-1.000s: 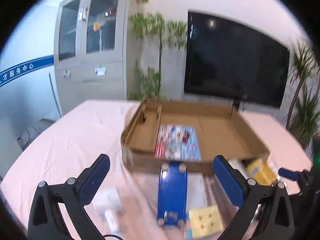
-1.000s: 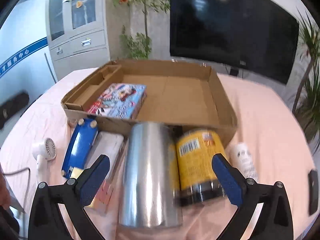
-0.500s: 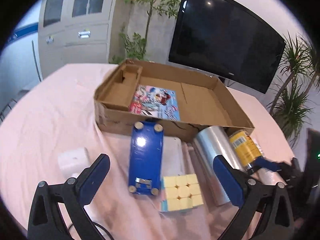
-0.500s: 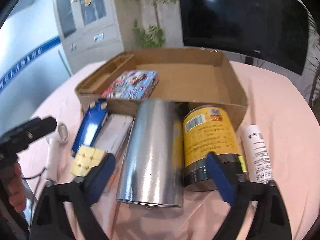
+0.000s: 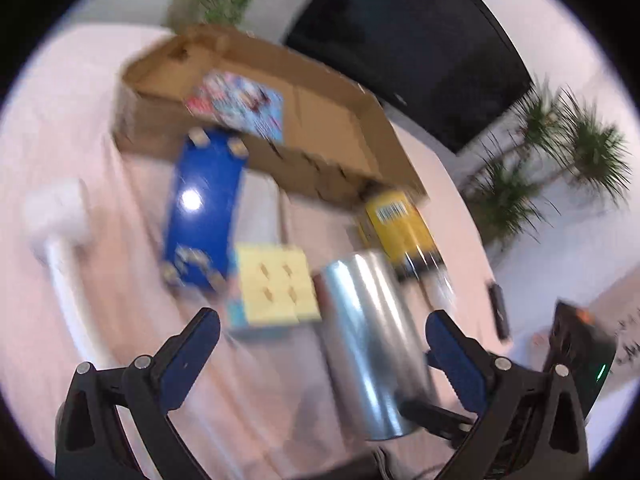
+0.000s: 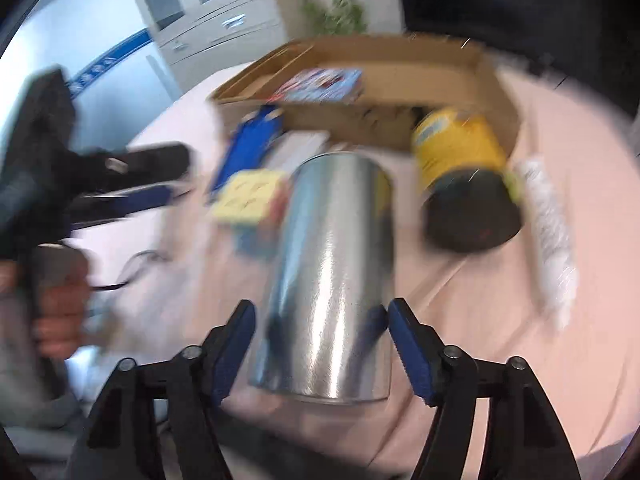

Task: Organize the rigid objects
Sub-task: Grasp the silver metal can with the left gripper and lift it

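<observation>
A silver metal can (image 6: 332, 276) lies on its side on the pink cloth. My right gripper (image 6: 320, 320) has its jaws around the can's near end, touching or nearly touching both sides. The can also shows in the left wrist view (image 5: 368, 340). My left gripper (image 5: 320, 340) is open and empty above the can and a yellow puzzle cube (image 5: 276, 284). A yellow can (image 6: 464, 176), a white tube (image 6: 548, 232) and a blue case (image 5: 204, 212) lie in front of an open cardboard box (image 5: 360, 148) that holds a colourful flat box (image 5: 240, 104).
A white handheld fan (image 5: 56, 216) lies at the left with its cable. A dark phone-like object (image 5: 498, 312) lies at the right edge of the round table. A TV, plants and a cabinet stand behind. Both views are motion-blurred.
My right gripper has moved forward and narrowed around the silver can. My left gripper has swung right and down toward the cube and can, staying open.
</observation>
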A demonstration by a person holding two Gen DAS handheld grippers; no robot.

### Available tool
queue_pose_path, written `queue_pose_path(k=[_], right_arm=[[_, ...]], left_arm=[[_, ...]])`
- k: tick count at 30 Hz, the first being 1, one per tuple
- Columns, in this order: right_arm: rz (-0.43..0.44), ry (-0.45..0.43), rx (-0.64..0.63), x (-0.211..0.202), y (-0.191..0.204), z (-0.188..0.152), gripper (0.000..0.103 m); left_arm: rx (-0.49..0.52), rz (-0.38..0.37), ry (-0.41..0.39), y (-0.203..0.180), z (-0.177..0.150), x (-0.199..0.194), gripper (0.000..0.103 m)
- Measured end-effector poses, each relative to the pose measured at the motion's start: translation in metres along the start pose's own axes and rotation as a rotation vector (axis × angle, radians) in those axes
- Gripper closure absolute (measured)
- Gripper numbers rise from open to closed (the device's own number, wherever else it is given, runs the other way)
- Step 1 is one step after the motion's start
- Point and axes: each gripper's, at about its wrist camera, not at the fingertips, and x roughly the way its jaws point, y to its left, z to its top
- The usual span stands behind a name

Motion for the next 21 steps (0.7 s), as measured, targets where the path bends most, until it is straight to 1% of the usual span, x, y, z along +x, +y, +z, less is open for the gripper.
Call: queue_pose_path(k=[1, 2, 4, 5, 6, 7, 8, 10, 13, 15, 16, 17, 18, 19, 21], right_arm=[[0.033, -0.008, 0.021, -0.008, -0.005, 0.001, 0.023], [0.036, -0.020, 0.036, -0.014, -0.010, 0.005, 0.022], [0.015, 0.004, 0.056, -0.011, -0.024, 0.013, 0.023], [0.009, 0.030, 0.058, -0.003, -0.028, 0.017, 0.025], [0.012, 0.069, 0.059, 0.010, -0.031, 0.019, 0.038], [0.082, 0.094, 0.078, 0.020, -0.032, 0.020, 0.040], [0.104, 0.108, 0.082, 0.027, -0.030, 0.020, 0.038], [0.080, 0.112, 0.022, 0.035, -0.018, 0.024, 0.031], [0.090, 0.131, 0.008, 0.047, -0.015, 0.027, 0.023], [0.096, 0.139, 0.005, 0.054, -0.014, 0.027, 0.020], [0.096, 0.139, 0.006, 0.056, -0.015, 0.027, 0.019], [0.093, 0.136, 0.005, 0.058, -0.013, 0.027, 0.018], [0.090, 0.133, 0.004, 0.061, -0.012, 0.028, 0.017], [0.085, 0.129, 0.006, 0.065, -0.009, 0.028, 0.017], [0.062, 0.119, 0.009, 0.067, -0.005, 0.028, 0.016]], left_arm=[[-0.011, -0.043, 0.033, 0.000, -0.005, 0.004, 0.001], [-0.024, -0.078, 0.052, 0.001, -0.008, 0.006, 0.001], [-0.058, -0.133, 0.082, 0.003, -0.013, 0.013, 0.001], [-0.073, -0.144, 0.092, 0.003, -0.013, 0.017, 0.001], [-0.081, -0.152, 0.098, 0.002, -0.013, 0.021, 0.001], [-0.086, -0.161, 0.105, 0.001, -0.013, 0.025, 0.001], [-0.090, -0.163, 0.119, -0.001, -0.013, 0.031, 0.001], [-0.104, -0.163, 0.144, -0.002, -0.012, 0.039, 0.002], [-0.127, -0.182, 0.167, -0.002, -0.011, 0.047, 0.002], [-0.116, -0.186, 0.182, -0.003, -0.010, 0.052, 0.002], [-0.116, -0.173, 0.191, -0.004, -0.010, 0.056, 0.002], [-0.122, -0.162, 0.200, -0.004, -0.011, 0.060, 0.004], [-0.132, -0.155, 0.216, -0.003, -0.013, 0.064, 0.011], [-0.136, -0.137, 0.234, -0.001, -0.015, 0.068, 0.014], [-0.128, -0.100, 0.238, -0.001, -0.016, 0.070, 0.019]])
